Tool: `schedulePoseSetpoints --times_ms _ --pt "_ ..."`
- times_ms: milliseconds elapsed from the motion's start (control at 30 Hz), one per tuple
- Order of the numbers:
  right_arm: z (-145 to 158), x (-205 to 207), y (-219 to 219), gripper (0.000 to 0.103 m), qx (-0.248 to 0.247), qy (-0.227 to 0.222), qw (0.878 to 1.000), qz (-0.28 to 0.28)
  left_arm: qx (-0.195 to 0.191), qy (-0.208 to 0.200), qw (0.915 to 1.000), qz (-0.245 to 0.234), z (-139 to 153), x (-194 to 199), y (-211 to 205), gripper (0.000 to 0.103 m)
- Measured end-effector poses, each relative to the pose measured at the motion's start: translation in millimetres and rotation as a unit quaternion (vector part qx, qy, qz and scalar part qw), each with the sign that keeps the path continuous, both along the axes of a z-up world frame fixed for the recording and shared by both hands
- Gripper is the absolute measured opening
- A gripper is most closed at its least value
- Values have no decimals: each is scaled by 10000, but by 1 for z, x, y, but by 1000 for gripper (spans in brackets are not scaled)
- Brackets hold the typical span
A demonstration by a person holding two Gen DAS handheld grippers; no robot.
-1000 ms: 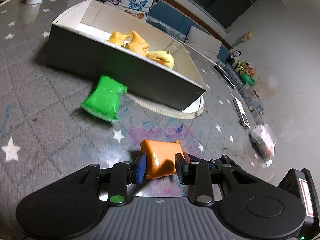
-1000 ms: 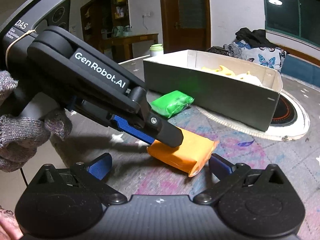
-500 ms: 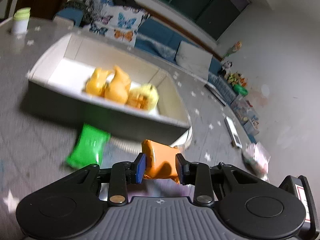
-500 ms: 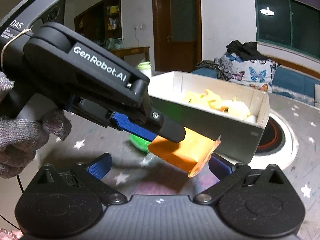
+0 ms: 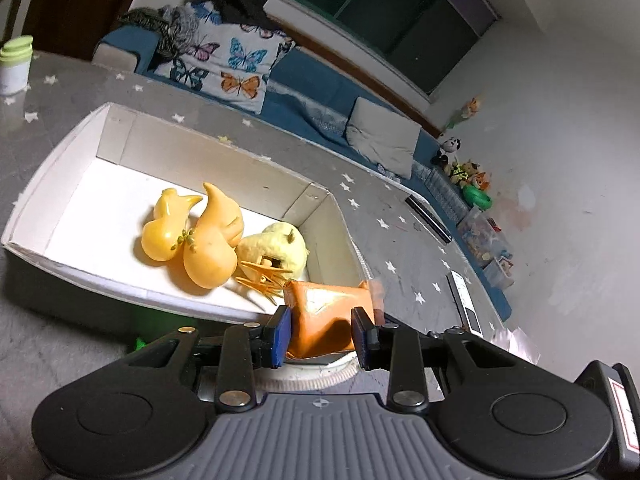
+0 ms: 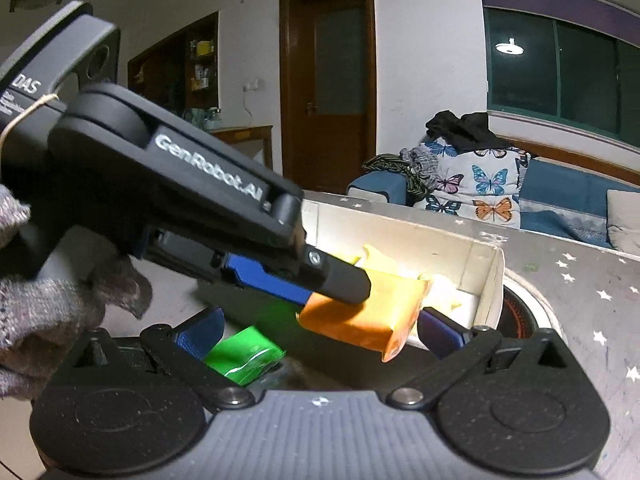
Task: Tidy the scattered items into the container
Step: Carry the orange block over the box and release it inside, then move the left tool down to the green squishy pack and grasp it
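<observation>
The star-dotted worktop (image 5: 404,248) carries a white box (image 5: 56,184) holding yellow toys (image 5: 200,236). The left claw (image 5: 320,332) pinches an orange packet (image 5: 324,316) between its blue pads, above the box's near rim at five o'clock of the toys. The right claw (image 6: 316,328) stands wide and holds nothing, a green packet (image 6: 244,356) on the worktop below at its seven o'clock.

green packet (image 6: 244,356) half hidden behind right gripper (image 6: 320,330) body
</observation>
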State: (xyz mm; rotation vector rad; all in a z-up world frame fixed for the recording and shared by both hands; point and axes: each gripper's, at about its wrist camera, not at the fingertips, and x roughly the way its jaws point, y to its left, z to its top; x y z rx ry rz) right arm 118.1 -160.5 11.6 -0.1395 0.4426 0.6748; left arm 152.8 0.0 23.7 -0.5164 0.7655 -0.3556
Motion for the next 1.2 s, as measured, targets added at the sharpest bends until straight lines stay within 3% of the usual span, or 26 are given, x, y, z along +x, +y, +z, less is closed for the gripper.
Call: schedulePoseSetpoints --times_ms 533,1200 --pt "-11 16 3 103 -67 201 9997 -88 -222 221 9995 1 -9 22 8 35" --pt "-6 -2 -4 103 22 125 9998 -120 -243 96 9996 69 -4 7 22 34"
